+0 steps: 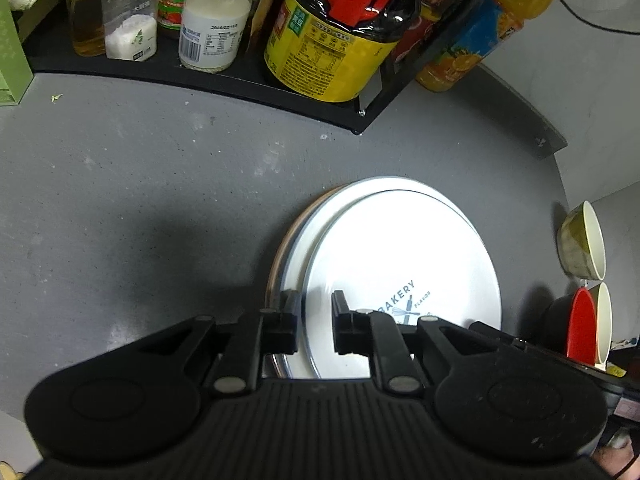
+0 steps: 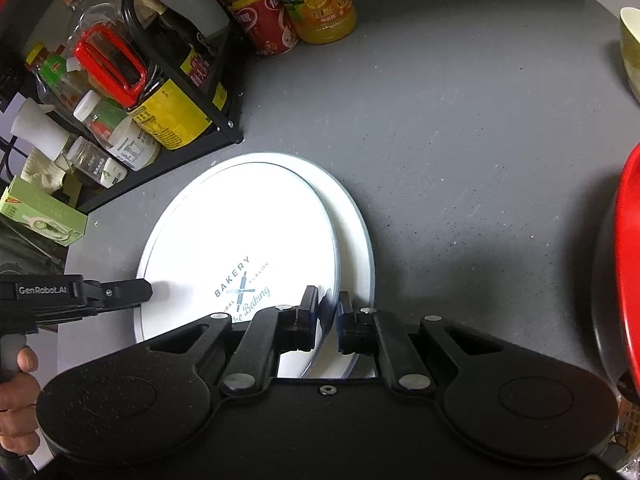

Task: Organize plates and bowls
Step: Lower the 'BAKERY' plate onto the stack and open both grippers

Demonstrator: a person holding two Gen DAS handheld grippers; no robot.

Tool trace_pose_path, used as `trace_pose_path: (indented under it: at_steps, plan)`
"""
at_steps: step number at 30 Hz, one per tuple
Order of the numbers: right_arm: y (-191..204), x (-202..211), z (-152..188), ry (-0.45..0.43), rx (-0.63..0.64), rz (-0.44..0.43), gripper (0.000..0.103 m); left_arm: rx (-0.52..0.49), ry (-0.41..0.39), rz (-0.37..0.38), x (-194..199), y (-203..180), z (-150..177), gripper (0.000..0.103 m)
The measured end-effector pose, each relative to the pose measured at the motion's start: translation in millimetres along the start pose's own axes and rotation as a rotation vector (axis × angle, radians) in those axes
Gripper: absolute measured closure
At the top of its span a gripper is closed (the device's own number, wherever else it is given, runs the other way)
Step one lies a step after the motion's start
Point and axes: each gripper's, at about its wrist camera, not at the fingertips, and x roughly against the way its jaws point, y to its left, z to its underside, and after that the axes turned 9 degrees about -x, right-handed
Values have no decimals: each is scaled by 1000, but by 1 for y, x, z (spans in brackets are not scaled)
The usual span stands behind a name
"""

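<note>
The grey speckled counter (image 2: pixel 460 152) carries a black wire rack of sauce bottles and jars (image 1: pixel 280 40) along its back edge, with open bare surface across the middle and toward the right edge. Near the front edge, a white round plate printed with a bakery logo (image 2: pixel 240 232) lies on a second white plate (image 2: pixel 356 232) slightly offset beneath it, so the stack is not concentric. At the counter's right edge stand a red bowl (image 1: pixel 578 326) and two cream bowls, one (image 1: pixel 588 242) behind it and another just beside it. The left gripper (image 1: pixel 316 322) has its jaws narrowly spread astride the top plate's left rim; the right gripper (image 2: pixel 329 318) likewise straddles the right rim with a thin gap, and I cannot tell whether either pad presses the rim. The risk, as I judge it, is that the top plate slides on the glazed one below and overhangs or clatters if nudged sideways while the jaws pull away; a gripper swung right could also strike the red bowl. The clear middle of the counter offers the safest room for withdrawing
</note>
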Motion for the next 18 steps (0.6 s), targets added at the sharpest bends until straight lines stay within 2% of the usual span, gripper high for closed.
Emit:
trace_pose_path:
  at_steps: [5,11,18]
  plan:
    - [-2,-1,-4,28,-26,-3,91,7,-5,2,0,0,2,90]
    - [-10,6,-4,63,-98,-58,79,16,-3,9,-1,1,1,90]
    - [-27,10,-2,94,-235,-121,79,9,4,0,-2,-1,-2,90]
